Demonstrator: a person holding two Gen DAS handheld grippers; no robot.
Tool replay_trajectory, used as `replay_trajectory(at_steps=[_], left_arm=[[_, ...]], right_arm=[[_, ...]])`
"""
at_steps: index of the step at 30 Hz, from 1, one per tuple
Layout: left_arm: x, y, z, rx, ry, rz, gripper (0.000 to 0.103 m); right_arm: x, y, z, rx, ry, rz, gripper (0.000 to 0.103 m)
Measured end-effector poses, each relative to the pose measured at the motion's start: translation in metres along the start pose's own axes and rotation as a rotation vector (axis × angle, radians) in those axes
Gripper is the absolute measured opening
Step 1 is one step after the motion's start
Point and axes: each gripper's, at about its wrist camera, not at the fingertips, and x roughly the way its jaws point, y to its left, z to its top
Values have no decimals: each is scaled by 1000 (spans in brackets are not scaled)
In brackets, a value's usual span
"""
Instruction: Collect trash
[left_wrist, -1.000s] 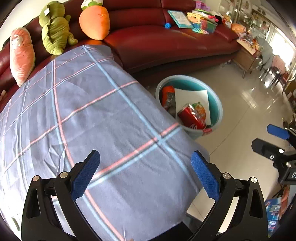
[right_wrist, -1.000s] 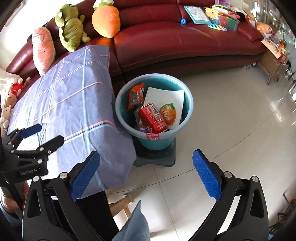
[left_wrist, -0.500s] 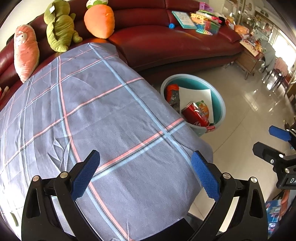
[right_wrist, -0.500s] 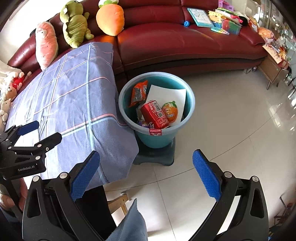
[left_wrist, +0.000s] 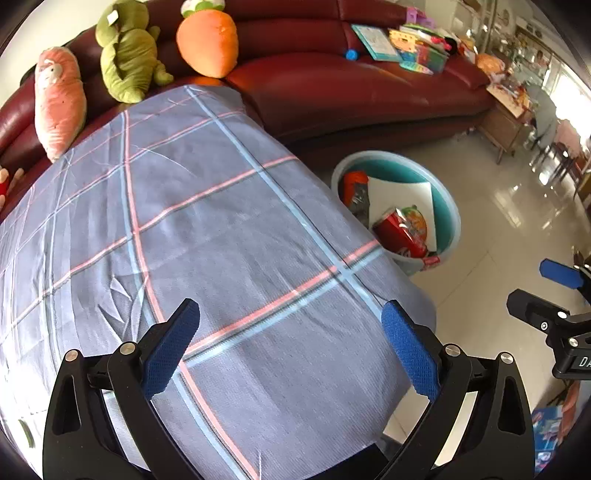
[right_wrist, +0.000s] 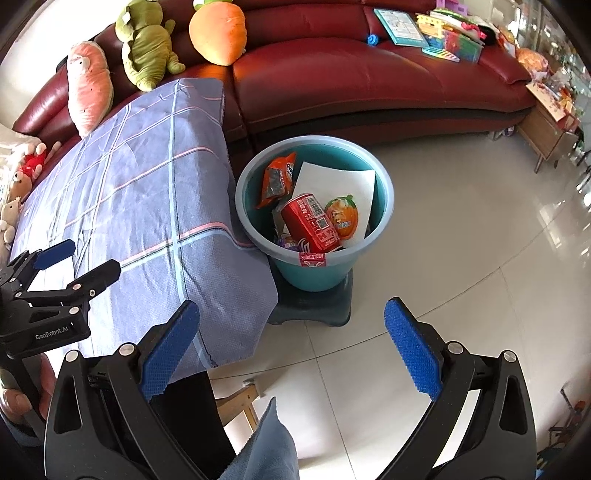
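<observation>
- Change since a second ago: my left view has slid so the bucket (left_wrist: 397, 210) now sits further right of centre, and more of the checked cloth (left_wrist: 207, 236) fills the frame; my right view has pulled back a little from the bucket (right_wrist: 314, 218).
- Left gripper (left_wrist: 290, 343): jaws spread wide, nothing between the blue ribbed pads, hanging over the cloth at lower centre.
- Right gripper (right_wrist: 291, 345): equally wide, empty, over glossy white floor tiles (right_wrist: 461, 229).
- Trash, all inside the round teal plastic bucket: red can (right_wrist: 310, 223), orange crinkled wrapper (right_wrist: 277, 179), flat white paper (right_wrist: 336, 184), round orange-printed packet (right_wrist: 341, 218).
- Right view only: the bucket's dark base (right_wrist: 314, 302), its rim sticker, the cloth's hanging edge, small toys at far left.
- Left view only: the cloth top in close weave and creases; the right gripper (left_wrist: 554, 295) at the right edge.
- Both: red leather sofa (right_wrist: 369, 74), plush carrot (right_wrist: 218, 31), green plush (right_wrist: 147, 44).
</observation>
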Motion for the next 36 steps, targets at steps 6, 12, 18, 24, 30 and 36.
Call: replay_trajectory(at_steps=[6, 12, 18, 24, 30, 36], left_arm=[[1, 2, 1, -10, 0, 5, 99], [2, 2, 1, -7, 5, 13, 99], [4, 5, 2, -16, 10, 20, 99], [5, 7, 3, -26, 15, 20, 99], [5, 8, 3, -29, 17, 26, 99], [6, 9, 3, -30, 13, 42, 99]], right_arm=[[3, -1, 2, -3, 7, -7, 96], [5, 0, 3, -5, 15, -6, 96], [6, 4, 4, -8, 14, -6, 96], [6, 4, 4, -9, 16, -6, 96], [7, 5, 4, -10, 17, -7, 96], [8, 5, 4, -9, 17, -6, 96]])
